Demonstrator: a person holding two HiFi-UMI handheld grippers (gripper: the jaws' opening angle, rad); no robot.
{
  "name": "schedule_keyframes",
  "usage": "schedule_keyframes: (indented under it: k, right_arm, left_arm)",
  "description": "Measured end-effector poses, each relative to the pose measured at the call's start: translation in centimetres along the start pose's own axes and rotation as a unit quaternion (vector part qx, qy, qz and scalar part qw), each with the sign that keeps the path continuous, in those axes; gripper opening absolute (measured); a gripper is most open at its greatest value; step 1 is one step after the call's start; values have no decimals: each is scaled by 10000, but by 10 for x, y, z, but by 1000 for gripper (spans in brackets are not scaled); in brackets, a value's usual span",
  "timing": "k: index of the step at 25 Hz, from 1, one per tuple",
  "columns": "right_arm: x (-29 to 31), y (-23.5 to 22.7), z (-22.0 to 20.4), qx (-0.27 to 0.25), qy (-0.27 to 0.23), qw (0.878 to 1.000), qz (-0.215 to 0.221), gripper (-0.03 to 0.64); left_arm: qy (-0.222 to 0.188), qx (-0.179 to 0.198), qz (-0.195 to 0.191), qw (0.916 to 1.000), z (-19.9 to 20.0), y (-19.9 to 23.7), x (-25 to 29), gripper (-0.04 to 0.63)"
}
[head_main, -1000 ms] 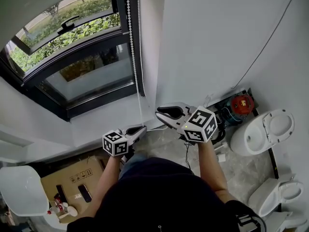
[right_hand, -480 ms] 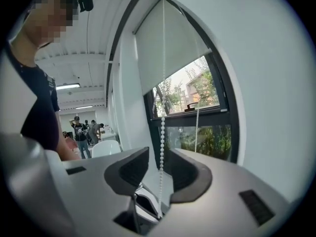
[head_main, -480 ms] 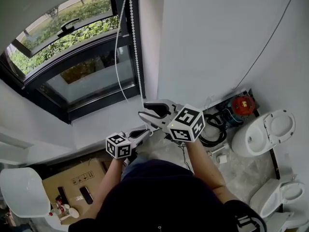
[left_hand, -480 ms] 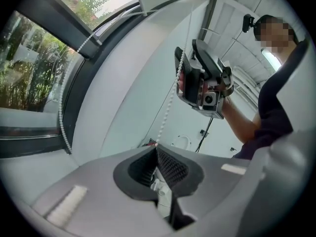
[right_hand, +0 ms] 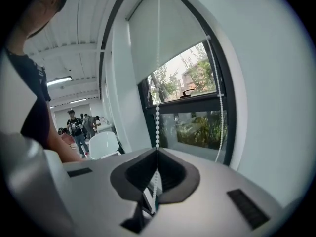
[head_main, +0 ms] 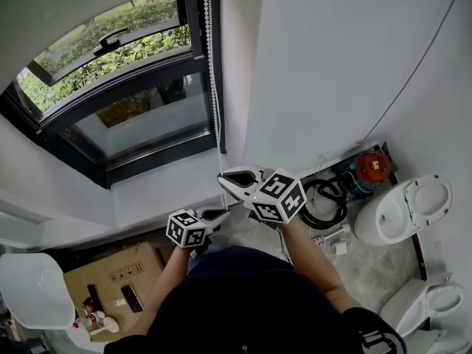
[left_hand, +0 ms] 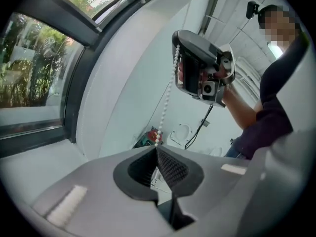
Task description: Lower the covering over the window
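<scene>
A white bead chain [head_main: 214, 87] hangs down the right side of the dark-framed window [head_main: 125, 87]. My right gripper [head_main: 221, 178] is shut on the chain at sill height; its jaws have just been closing, with the beads between them. In the right gripper view the chain [right_hand: 157, 117] rises from the pinched tips [right_hand: 157, 150] to the white roller blind [right_hand: 168, 38], which covers the window's upper part. My left gripper [head_main: 226, 214] is shut on the same chain [left_hand: 168, 98] lower down, at its tips [left_hand: 157, 147], below the right gripper [left_hand: 202, 65].
The chain's second strand [right_hand: 220, 117] hangs by the window frame. A white sill [head_main: 162, 183] runs under the window. Below are a cardboard box [head_main: 110, 275], a white chair [head_main: 29, 290], a red reel with cable [head_main: 371, 164] and a toilet [head_main: 402, 205]. People [right_hand: 76, 127] stand far off.
My right gripper opened, shifted left to the chain and closed on it. The chain, bowed out half a second ago, now hangs straight. My left gripper sank a little.
</scene>
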State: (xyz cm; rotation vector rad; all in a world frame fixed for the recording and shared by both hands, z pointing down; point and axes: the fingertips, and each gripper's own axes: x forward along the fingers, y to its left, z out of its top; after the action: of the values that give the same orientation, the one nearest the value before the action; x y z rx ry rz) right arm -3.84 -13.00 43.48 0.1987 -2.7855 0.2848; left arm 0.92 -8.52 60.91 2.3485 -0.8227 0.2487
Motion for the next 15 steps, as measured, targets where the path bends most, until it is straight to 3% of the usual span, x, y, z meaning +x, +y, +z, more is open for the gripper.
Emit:
schedule_keyframes:
  k: [4,9,15]
  right_arm:
    - [1,-8,-1,25,11,10000,-83,12]
    - [11,-16,-30,-28,517,9985,-205,12]
    - [18,-12,-53,377,488,9981,15,12]
  left_arm:
    - [-19,-55,-21,10000,0,1,-2,12]
    - [391,66,-67,9992,-18,-3,4,14]
    - [-20,-314,-4,9995,-8,5,-8,14]
